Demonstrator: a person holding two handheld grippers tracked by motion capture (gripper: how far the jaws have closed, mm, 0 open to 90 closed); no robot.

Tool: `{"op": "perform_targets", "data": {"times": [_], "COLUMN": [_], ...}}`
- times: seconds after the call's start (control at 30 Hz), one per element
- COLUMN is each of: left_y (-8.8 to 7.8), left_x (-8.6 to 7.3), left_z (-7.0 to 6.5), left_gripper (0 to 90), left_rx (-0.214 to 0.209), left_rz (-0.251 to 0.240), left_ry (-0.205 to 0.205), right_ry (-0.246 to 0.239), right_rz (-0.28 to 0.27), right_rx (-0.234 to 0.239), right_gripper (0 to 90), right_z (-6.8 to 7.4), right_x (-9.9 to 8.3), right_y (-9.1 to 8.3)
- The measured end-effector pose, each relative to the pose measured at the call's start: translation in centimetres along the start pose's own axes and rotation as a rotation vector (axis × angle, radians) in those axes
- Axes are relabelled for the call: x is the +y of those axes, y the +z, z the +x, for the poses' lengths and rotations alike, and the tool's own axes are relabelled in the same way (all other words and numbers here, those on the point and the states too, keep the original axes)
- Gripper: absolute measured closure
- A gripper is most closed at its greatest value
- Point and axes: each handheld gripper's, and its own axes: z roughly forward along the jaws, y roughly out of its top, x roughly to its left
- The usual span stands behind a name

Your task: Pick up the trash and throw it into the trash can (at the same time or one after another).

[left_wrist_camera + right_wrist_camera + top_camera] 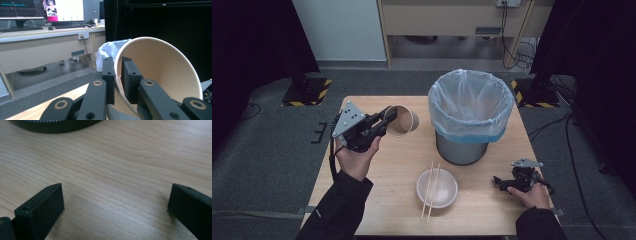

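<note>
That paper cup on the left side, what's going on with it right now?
A person's left gripper is clamped on the rim of the paper cup, holding it tipped on its side above the table, its mouth toward the lined trash bin. The right gripper rests open near the table's right edge. A bowl with chopsticks laid across it sits untouched in front.

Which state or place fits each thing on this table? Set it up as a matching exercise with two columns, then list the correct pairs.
Things:
1. brown paper cup
2. pair of pale wooden chopsticks
3. grey metal bin with a blue-white plastic liner
4. right claw

States or places:
A. open, resting low over the wooden table
B. lying across the clear plastic bowl
C. tipped sideways, rim pinched by the left claw
D. standing upright at the table's far right

Pairs: 1-C, 2-B, 3-D, 4-A
</note>
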Motion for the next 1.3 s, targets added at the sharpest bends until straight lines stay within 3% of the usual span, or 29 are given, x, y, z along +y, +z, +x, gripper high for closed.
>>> {"op": "perform_targets", "data": {"times": [0.7,1.3], "left_y": [2.6,6.0], "left_x": [3.9,5.7], "left_z": [-1.0,-2.1], "left_gripper": [81.3,81.2], "left_rx": [-0.016,-0.037], "left_rz": [-0.076,-0.108], "left_ry": [0.022,0.023], "right_ry": [0.000,0.007], "right_rz": [-0.001,-0.001], "right_rx": [0.000,0.001], "right_gripper": [0.7,0.7], "right_z": [0.0,0.0], "right_x": [0.0,0.0], "right_y": [0.0,0.0]}}
